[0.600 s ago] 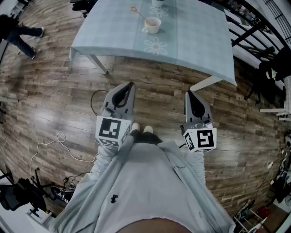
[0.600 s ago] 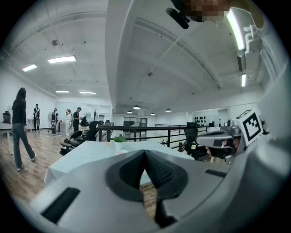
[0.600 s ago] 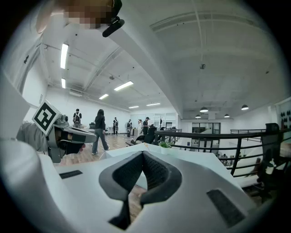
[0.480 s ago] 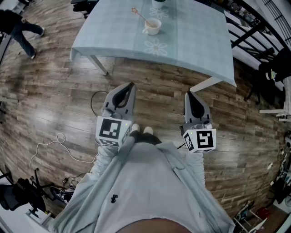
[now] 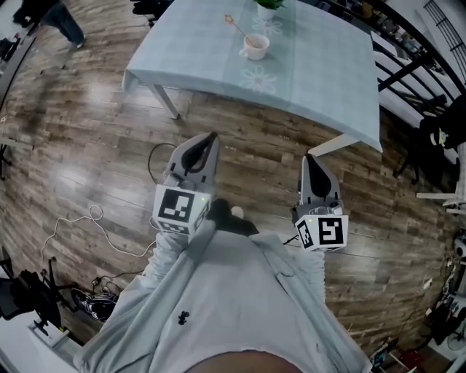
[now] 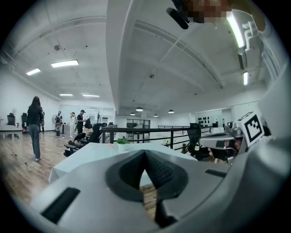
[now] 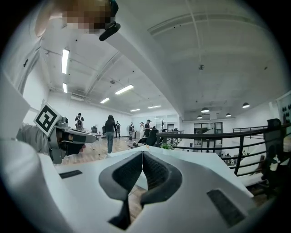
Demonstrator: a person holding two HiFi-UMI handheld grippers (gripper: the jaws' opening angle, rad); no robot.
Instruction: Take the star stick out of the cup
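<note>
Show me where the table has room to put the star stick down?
The table is bare from the cup to its left edge, and all across its wide right side. Only the middle strip is crowded: cup, star stick, potted plant behind.

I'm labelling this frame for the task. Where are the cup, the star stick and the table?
cup [image 5: 255, 49], head view, on its white side wall.
star stick [image 5: 237, 26], head view, on the shaft between star and cup.
table [image 5: 328, 65], head view, on bare cloth right of the cup.
</note>
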